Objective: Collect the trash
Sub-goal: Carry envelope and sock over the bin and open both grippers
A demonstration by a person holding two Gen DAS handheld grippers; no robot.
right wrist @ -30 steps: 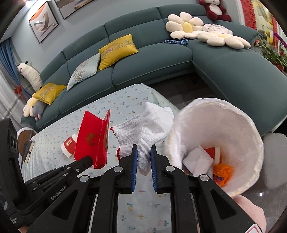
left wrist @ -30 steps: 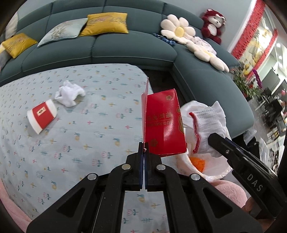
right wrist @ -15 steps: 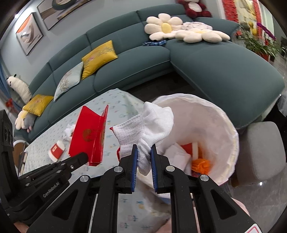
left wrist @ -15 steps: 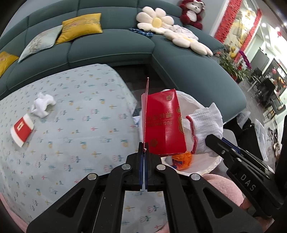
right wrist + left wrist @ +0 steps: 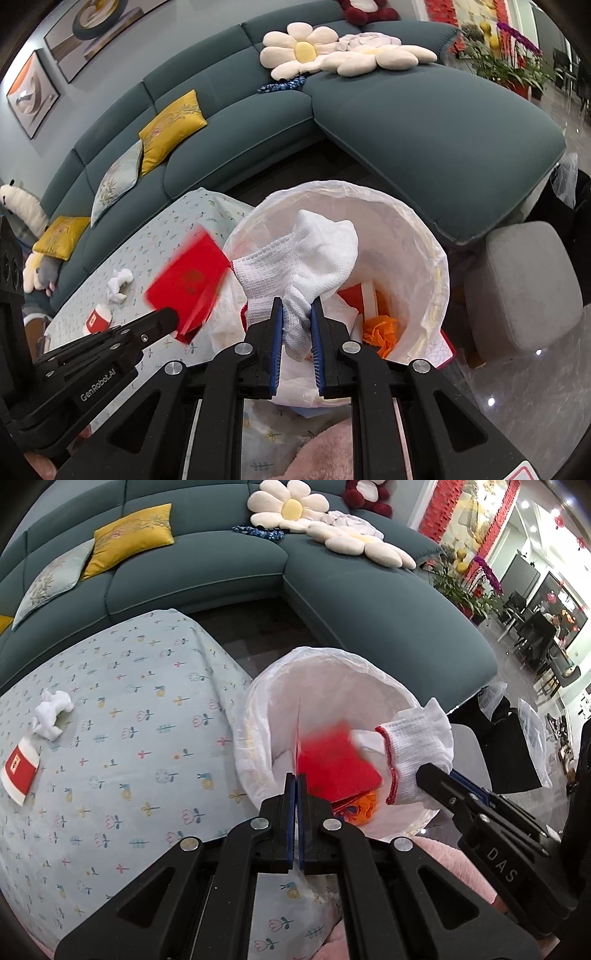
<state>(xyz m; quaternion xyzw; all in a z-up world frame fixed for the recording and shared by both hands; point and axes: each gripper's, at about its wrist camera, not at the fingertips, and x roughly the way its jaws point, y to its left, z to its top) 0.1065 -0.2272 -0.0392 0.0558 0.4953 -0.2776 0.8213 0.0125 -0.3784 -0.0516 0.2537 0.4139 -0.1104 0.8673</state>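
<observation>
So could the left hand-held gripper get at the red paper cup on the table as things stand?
Probably not yet: the left hand-held gripper is shut on the red envelope over the lined bin. The red paper cup lies unobstructed on the table.

Red card (image 5: 338, 771), white glove (image 5: 306, 262) with red trim, white bin liner (image 5: 332, 672), pale blue flower-print table (image 5: 110, 738), teal sofa (image 5: 406, 122), yellow cushions (image 5: 133, 535).

The bin (image 5: 417, 236) mouth lies open beyond the table's (image 5: 110, 738) right edge. The red packet (image 5: 336, 768) and white glove (image 5: 314, 254) crowd its near rim; the sofa (image 5: 424, 122) blocks the far side.
</observation>
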